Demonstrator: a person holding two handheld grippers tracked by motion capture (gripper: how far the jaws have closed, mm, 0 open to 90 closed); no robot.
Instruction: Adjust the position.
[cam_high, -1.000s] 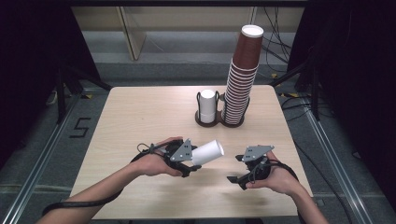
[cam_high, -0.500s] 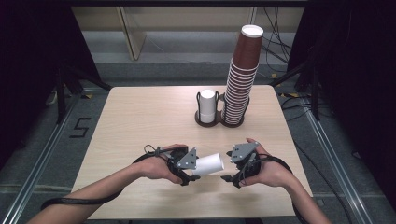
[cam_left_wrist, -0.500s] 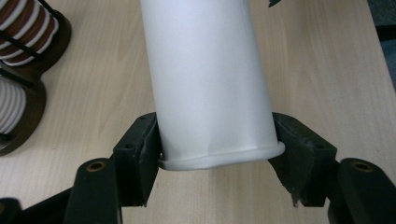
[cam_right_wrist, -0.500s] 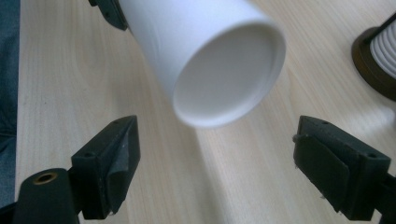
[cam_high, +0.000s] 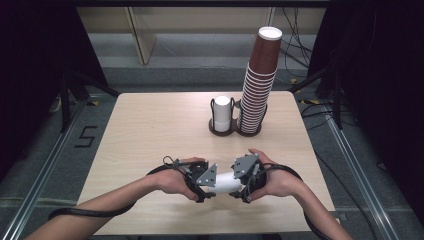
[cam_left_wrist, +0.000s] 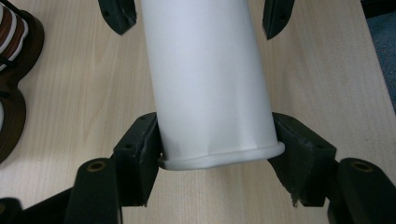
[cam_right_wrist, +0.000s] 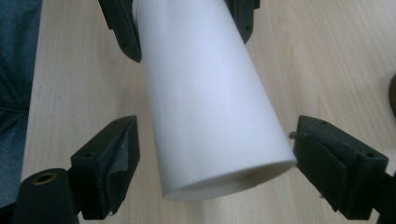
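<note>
White paper cup (cam_high: 227, 181) held sideways between two grippers, low over the table's near edge (cam_high: 150, 220).

A hard squeeze could crush its thin wall. The left gripper (cam_left_wrist: 217, 154) is clamped on the rimmed end; the right gripper (cam_right_wrist: 212, 154) stands apart around the other end, one jaw barely touching.

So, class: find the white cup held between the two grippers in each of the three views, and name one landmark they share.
High view: white cup lies sideways low centre, between both hands.
Left gripper view: cup fills the centre, rolled rim nearest.
Right gripper view: cup runs through the centre, plain end nearest.
Shared landmark: the pale wooden table.
</note>
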